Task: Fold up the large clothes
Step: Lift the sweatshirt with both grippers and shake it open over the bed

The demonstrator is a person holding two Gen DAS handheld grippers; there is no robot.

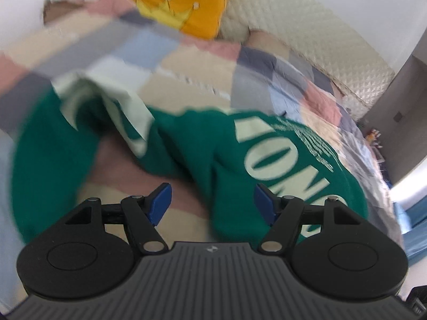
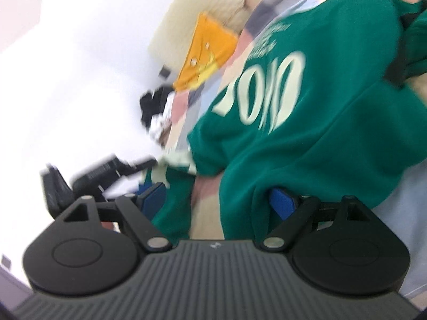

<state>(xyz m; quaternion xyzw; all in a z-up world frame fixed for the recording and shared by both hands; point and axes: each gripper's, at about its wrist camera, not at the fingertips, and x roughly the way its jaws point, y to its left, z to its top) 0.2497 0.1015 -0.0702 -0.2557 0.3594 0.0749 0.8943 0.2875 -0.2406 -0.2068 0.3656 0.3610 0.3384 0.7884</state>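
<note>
- Left gripper: jaws spread wide, holding nothing, sweatshirt folds just ahead.
- Right gripper: jaws also released, cloth bunched between them.
- Sweatshirt lies rumpled on the bed; closing now risks pinching several layers, or the quilt.

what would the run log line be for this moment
task: fold large clothes | left gripper: open | right gripper: open | green sweatshirt: rumpled on patchwork quilt, unfolded | views: motion-blurred
</note>
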